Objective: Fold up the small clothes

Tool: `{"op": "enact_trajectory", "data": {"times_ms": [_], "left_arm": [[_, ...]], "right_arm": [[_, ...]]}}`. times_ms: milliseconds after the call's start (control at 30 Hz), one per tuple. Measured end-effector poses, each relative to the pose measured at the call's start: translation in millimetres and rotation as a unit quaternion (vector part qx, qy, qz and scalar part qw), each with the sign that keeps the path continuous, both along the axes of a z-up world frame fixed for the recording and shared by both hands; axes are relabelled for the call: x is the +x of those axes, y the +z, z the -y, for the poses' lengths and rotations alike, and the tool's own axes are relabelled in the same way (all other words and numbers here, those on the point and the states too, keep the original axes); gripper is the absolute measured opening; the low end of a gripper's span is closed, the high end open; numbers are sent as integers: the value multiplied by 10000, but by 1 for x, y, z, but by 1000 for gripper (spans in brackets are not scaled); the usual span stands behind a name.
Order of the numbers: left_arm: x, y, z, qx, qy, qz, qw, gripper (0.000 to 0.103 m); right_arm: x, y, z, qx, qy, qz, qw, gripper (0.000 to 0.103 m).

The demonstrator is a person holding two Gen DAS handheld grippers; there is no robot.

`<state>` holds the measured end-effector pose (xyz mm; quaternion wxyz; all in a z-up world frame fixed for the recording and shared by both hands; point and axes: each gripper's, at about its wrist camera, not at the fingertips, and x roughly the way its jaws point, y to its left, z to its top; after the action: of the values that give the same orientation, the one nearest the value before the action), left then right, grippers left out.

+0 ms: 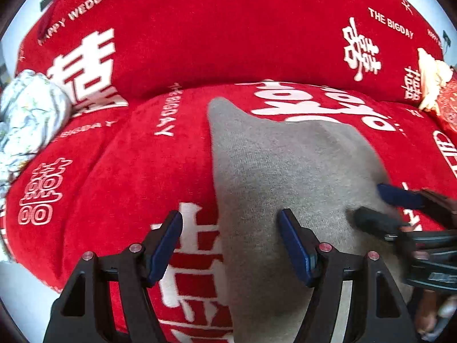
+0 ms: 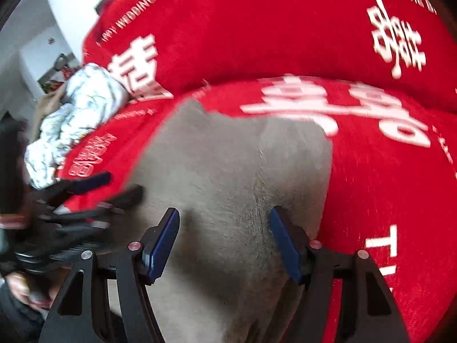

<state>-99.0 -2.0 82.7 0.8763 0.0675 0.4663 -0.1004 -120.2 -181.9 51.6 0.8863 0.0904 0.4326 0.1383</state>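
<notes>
While both grippers are hovering with their jaws spread and pinching nothing, the grey garment is lying flat on the red sofa cover, on the seat just in front of the backrest.

Going left to right in the left wrist view, the left gripper is straddling the garment's left edge: its left finger is standing over bare red cover with white print, its right finger over grey cloth. Whether the pads are touching the fabric cannot be told. Farther right, the right gripper is reaching in over the garment's right edge, its fingers apart and blurred.

In the right wrist view the left gripper is showing as a dark blur at the garment's left edge, while the right gripper is sitting with both blue pads over grey cloth, nothing clamped between them.

That garment is a soft, fuzzy knit, roughly rectangular, with a pointed corner towards the backrest. Its support is plush red cloth carrying white characters and English lettering.

At the seat's left end a crumpled white floral cloth is lying; at the right end a cream object is resting, too blurred to identify. Neither is touching the garment.
</notes>
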Motion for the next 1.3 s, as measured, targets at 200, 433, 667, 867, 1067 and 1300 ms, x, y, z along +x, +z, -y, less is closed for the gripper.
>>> {"op": "enact_trajectory", "data": {"times_ms": [200, 433, 667, 867, 1067, 1300], "left_arm": [[-2, 5, 4, 108, 23, -6, 9999, 71], [-39, 20, 4, 114, -198, 375, 9990, 71], [-46, 5, 8, 455, -258, 334, 9981, 71], [-76, 34, 7, 325, -249, 991, 9942, 71], [-103, 54, 10, 182, -162, 1626, 9864, 87], [-114, 56, 16, 458, -120, 1541, 9869, 87]], "right_arm": [[-8, 11, -8, -356, -46, 39, 9993, 70], [-55, 28, -11, -102, 213, 285, 9993, 80], [-55, -3, -14, -239, 176, -115, 9995, 80], [-86, 16, -20, -1023, -298, 269, 9939, 82], [-102, 35, -31, -1731, -670, 751, 9797, 84], [-115, 48, -44, -2004, -651, 1115, 9712, 85]]}}
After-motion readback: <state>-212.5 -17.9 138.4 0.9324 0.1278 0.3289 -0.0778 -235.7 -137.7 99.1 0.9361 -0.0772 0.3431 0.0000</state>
